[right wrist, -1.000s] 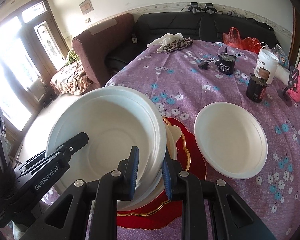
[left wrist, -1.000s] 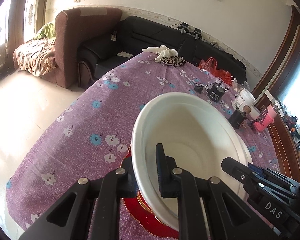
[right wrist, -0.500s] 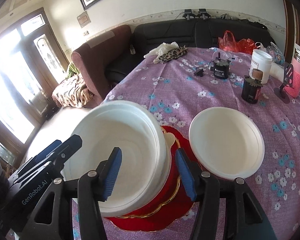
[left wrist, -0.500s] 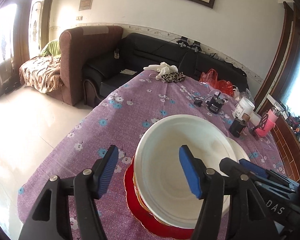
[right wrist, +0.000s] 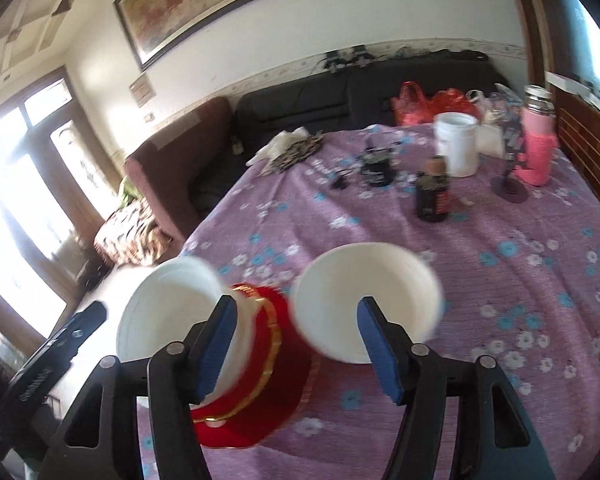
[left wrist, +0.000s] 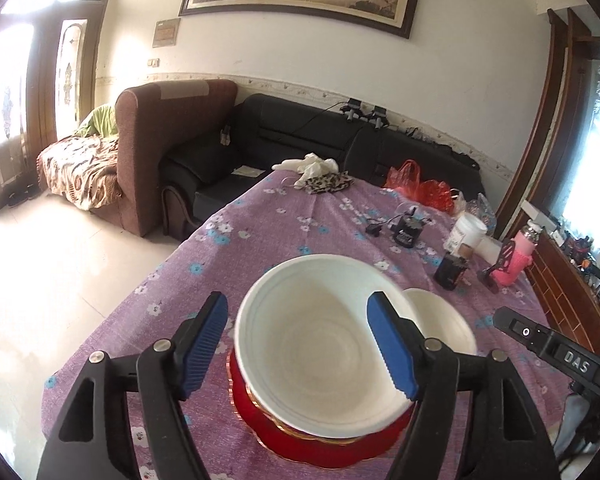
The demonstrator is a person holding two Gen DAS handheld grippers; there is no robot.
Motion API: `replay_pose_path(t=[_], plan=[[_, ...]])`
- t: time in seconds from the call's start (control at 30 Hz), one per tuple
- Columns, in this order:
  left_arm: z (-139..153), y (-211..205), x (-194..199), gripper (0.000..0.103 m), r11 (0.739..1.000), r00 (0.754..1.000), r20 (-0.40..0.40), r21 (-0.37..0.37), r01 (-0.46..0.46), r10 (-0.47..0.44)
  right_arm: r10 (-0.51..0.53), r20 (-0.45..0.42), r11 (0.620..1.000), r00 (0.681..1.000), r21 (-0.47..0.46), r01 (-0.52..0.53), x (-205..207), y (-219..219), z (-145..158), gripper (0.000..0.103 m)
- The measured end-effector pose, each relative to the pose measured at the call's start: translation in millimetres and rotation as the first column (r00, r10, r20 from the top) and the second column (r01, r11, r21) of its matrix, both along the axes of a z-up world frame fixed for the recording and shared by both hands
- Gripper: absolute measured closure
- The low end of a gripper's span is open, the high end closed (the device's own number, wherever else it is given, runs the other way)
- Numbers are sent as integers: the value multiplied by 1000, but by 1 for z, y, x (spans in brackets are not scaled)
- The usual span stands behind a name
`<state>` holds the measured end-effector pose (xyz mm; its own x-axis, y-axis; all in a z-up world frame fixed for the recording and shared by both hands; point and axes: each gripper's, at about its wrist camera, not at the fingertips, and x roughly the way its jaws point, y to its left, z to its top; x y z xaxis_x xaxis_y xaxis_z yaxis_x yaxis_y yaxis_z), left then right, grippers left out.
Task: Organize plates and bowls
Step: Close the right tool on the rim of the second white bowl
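A stack of white bowls (left wrist: 320, 344) rests on a red gold-rimmed plate (left wrist: 320, 444) on the purple flowered tablecloth (left wrist: 260, 240). A single white bowl (left wrist: 444, 328) sits just to its right. My left gripper (left wrist: 300, 344) hovers above the stack with its jaws opening, and the pads touch nothing. In the blurred right wrist view, my right gripper (right wrist: 298, 356) hangs over the gap between the stack (right wrist: 168, 308) and the single bowl (right wrist: 364, 300). Its jaws are also opening, with nothing gripped. The red plate (right wrist: 260, 380) shows below it.
Toward the table's far right stand a dark jar (left wrist: 451, 272), a white tub (left wrist: 466, 234), a pink bottle (left wrist: 520, 258) and a small black device (left wrist: 406, 232). A leopard-print cloth (left wrist: 324, 182) and red bags (left wrist: 416, 186) lie at the far edge. Sofas stand beyond.
Both grippers let go of the white bowl stack, opened wide, and drew back and up. The stack now sits on the red plate. The right gripper swung right toward the single bowl.
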<state>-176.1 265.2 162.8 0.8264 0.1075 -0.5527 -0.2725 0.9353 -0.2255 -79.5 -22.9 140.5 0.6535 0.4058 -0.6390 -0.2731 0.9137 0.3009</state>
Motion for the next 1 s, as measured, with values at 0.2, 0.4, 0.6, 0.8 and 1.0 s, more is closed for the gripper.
replay_pose_path(t=[0.2, 0.4, 0.6, 0.8, 1.0], plan=[[7, -24, 0, 28, 999, 999, 37, -2, 40, -40, -79, -84, 996, 993, -59, 74, 18, -47, -28, 34], [1, -46, 10, 28, 996, 996, 6, 25, 87, -87, -100, -255, 992, 962, 43, 115, 52, -68, -74, 34], [-4, -52, 19, 28, 994, 995, -16, 29, 102, -102, -124, -341, 983, 932, 83, 161, 83, -67, -101, 34], [-11, -62, 29, 28, 991, 990, -40, 24, 134, -133, -105, -368, 985, 924, 89, 148, 98, -58, -111, 51], [-13, -78, 36, 28, 983, 981, -59, 14, 186, -184, -138, -351, 985, 926, 53, 166, 94, -74, -107, 89]])
